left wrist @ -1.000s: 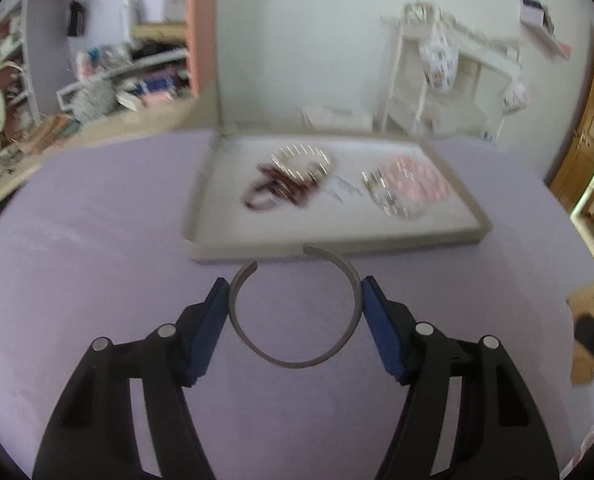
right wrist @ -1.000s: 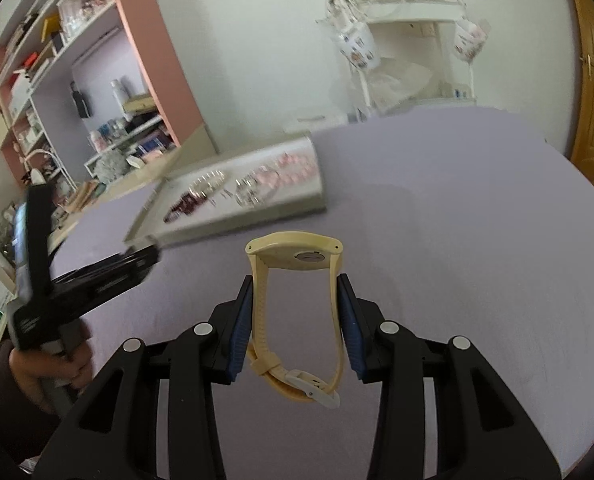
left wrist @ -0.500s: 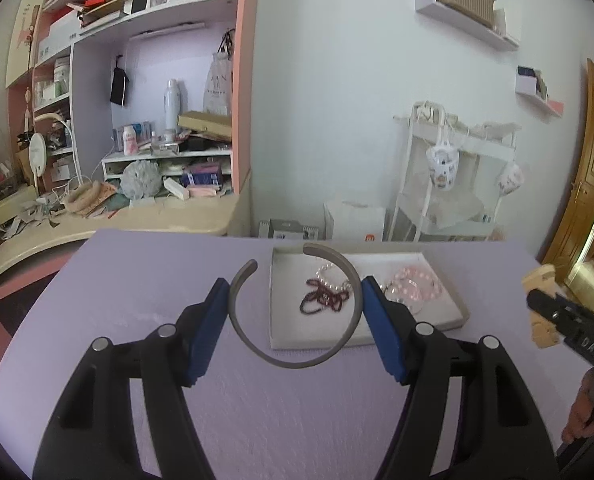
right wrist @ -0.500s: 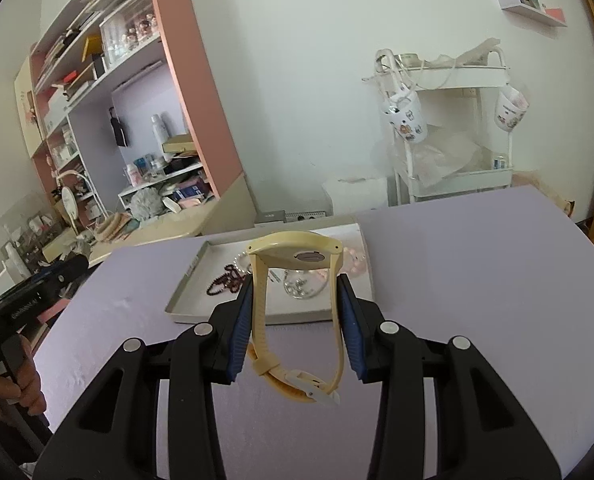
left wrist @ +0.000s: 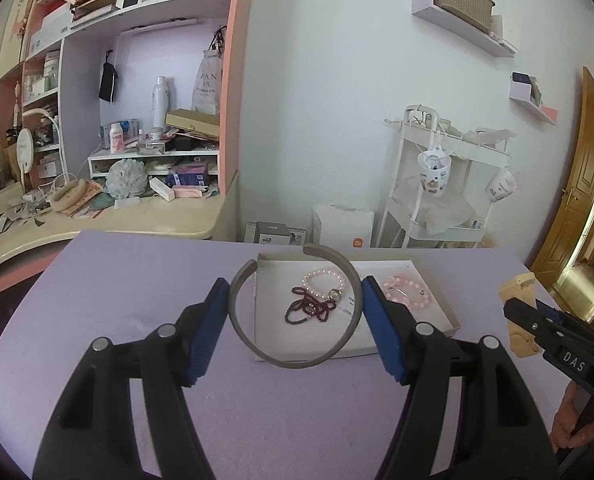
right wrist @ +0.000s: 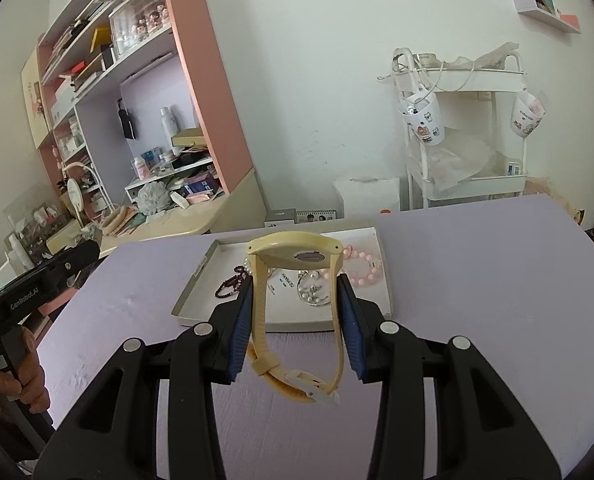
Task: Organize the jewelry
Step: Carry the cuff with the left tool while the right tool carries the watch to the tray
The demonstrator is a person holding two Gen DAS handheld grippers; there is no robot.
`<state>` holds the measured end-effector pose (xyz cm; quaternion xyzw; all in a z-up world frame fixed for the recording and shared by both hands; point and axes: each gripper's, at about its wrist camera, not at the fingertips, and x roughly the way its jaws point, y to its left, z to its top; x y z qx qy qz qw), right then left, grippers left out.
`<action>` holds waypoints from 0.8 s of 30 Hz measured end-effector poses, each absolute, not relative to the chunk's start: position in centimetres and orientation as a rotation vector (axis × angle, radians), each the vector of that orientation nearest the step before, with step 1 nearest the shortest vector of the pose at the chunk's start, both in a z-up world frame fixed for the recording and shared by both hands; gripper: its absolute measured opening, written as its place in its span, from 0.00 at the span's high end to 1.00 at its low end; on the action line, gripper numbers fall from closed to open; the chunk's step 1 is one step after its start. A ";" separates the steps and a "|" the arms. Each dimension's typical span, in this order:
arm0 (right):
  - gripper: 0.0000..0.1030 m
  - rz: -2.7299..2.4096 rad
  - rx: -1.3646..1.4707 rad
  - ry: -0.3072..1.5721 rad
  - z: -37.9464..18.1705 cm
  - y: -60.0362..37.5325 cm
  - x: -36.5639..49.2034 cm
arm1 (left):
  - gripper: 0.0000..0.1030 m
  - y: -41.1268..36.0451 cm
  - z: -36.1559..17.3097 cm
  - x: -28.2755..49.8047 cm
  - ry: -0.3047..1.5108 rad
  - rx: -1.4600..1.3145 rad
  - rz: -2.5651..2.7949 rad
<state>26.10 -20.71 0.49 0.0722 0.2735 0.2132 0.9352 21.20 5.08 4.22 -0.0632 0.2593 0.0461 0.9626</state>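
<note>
Above a purple table, the left gripper (left wrist: 295, 312) clamps a grey open bangle (left wrist: 293, 308); the right gripper (right wrist: 295, 312) clamps a yellow watch (right wrist: 297, 308); neither yet lies in the white tray (left wrist: 437, 300) already holding bead bracelets (left wrist: 407, 292).

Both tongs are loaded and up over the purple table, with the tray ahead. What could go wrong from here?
1. The left tongs hold the open grey bangle only by its outer curve; it could spring out or twist.
2. The yellow watch in the right tongs has its buckle end dangling, which could snag the tray wall on the way in.
3. The tray already holds the pearl bracelet, dark beads and pink bracelet; dropped pieces may tangle.
</note>
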 end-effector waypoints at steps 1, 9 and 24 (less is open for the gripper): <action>0.60 0.438 0.145 0.561 0.5 -20.7 26.1 | 0.35 5.1 4.1 21.3 0.526 -0.130 0.093; 0.60 0.441 0.137 0.575 0.3 -20.5 26.6 | 0.36 5.1 4.0 22.0 0.526 -0.136 0.083; 0.60 0.433 0.134 0.589 0.0 -20.9 27.4 | 0.35 3.6 3.1 23.5 0.560 -0.123 0.042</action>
